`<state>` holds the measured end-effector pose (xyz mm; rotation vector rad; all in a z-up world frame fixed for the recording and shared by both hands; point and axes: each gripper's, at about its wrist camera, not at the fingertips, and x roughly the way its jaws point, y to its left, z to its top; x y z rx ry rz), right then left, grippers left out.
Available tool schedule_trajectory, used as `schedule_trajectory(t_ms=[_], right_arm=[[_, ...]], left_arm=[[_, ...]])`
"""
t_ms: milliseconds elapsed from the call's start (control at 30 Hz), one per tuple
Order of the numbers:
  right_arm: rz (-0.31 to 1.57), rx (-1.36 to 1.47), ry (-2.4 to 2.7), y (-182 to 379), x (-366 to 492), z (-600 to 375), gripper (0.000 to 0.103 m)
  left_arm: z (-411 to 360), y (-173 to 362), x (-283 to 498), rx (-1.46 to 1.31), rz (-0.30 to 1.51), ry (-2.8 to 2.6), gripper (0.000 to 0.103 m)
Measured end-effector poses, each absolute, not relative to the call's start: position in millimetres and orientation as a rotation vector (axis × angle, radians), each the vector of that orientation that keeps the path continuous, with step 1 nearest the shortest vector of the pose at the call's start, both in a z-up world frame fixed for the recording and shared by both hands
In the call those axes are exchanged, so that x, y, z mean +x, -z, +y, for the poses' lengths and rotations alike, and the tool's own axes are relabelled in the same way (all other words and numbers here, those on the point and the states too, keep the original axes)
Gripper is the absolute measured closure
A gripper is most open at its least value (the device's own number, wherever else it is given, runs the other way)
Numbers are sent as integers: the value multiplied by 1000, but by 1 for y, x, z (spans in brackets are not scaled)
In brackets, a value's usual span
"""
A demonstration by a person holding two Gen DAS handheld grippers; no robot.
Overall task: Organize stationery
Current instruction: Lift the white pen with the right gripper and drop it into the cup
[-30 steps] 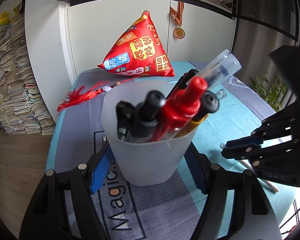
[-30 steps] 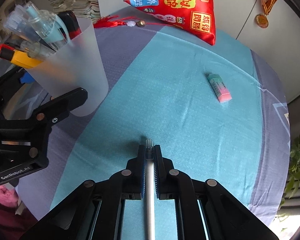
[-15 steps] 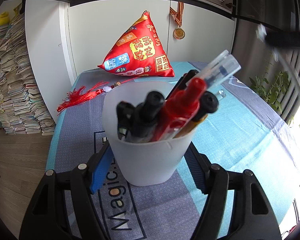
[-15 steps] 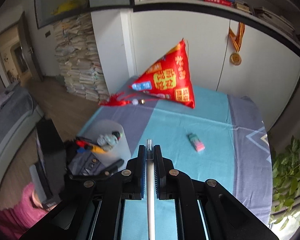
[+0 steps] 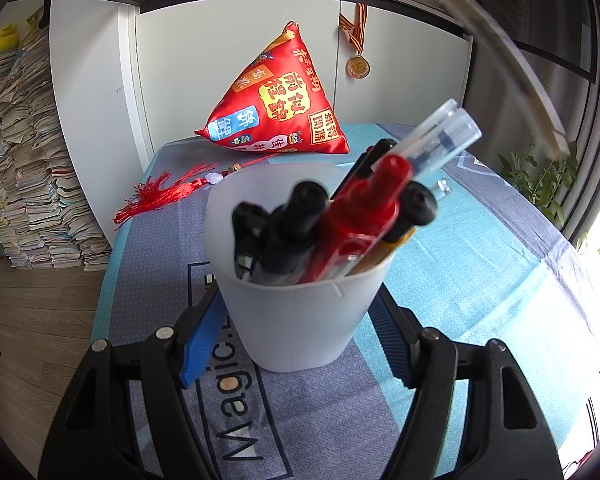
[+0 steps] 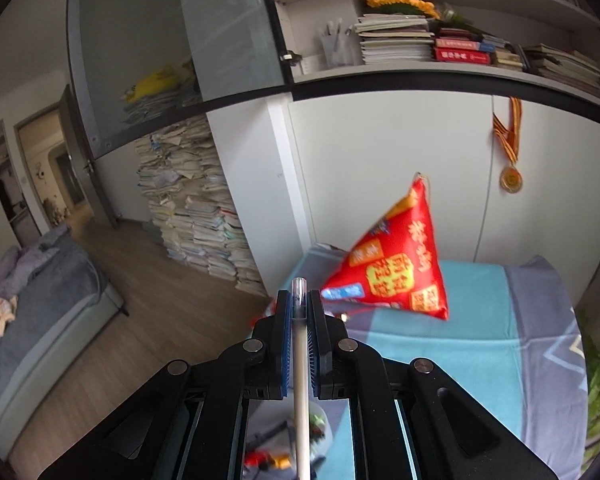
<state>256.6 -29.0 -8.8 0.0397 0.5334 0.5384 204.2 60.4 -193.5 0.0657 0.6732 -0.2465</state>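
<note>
Left gripper (image 5: 296,316) clamps frosted cup (image 5: 300,320) of pens (image 5: 364,216) on blue cloth (image 5: 480,264); right gripper (image 6: 299,308) pinches white pen (image 6: 300,360) (clear tip forward) high over cup; red pouch (image 5: 280,108) beyond.

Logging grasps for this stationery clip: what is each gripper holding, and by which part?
The left gripper clamps the white cup by its lower sides. The right gripper pinches a white pen just below its clear tip.
</note>
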Motion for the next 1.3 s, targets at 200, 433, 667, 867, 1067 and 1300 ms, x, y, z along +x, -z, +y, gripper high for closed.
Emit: schedule_trajectory(t_ms=[200, 433, 667, 867, 1067, 1300], right_arm=[[497, 52, -582, 13, 269, -5, 95], [485, 88, -609, 24, 279, 3, 95], [499, 104, -589, 38, 276, -12, 95], [514, 127, -573, 50, 267, -30, 95], [532, 145, -577, 57, 251, -49, 95], [552, 90, -591, 65, 224, -56, 95]], left_arm=[[60, 195, 206, 68, 680, 245, 33], [61, 196, 207, 68, 683, 246, 33], [61, 198, 207, 66, 687, 246, 33], [60, 198, 206, 63, 691, 245, 33], [60, 198, 206, 63, 692, 245, 33], [60, 198, 206, 63, 695, 244, 33]])
